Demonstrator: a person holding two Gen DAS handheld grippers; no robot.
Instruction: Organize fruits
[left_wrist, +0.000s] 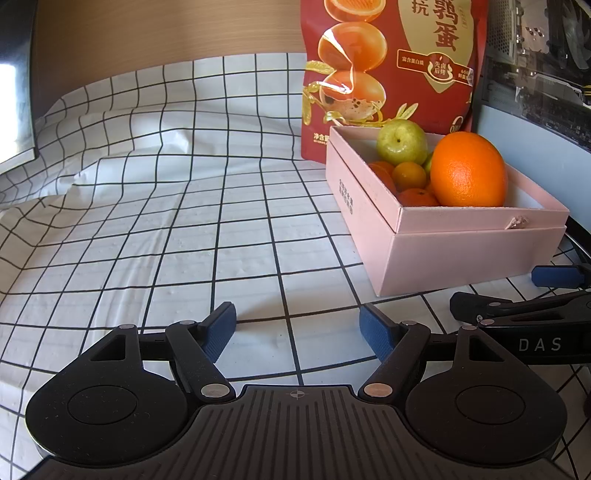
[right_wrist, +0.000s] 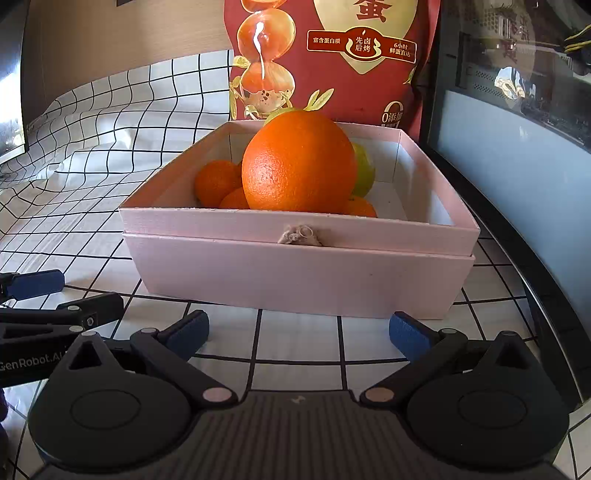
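right wrist: dimpled round orange (right_wrist: 298, 162) tops pink box (right_wrist: 295, 273).

Surface covered by a white cloth with a black grid (left_wrist: 155, 236), creased and rucked up toward the far left. Behind it, a light wood-grain wall panel (left_wrist: 166, 29). Dark-framed screen or panel (left_wrist: 16, 85) at the far left edge, reflecting bright light. On the right, a dark glossy case with a pale lower panel (right_wrist: 517, 147) shows reflections. A tall red printed pouch (left_wrist: 391, 74) stands upright at the back. Strong daylight falls across the cloth, with soft shadows.
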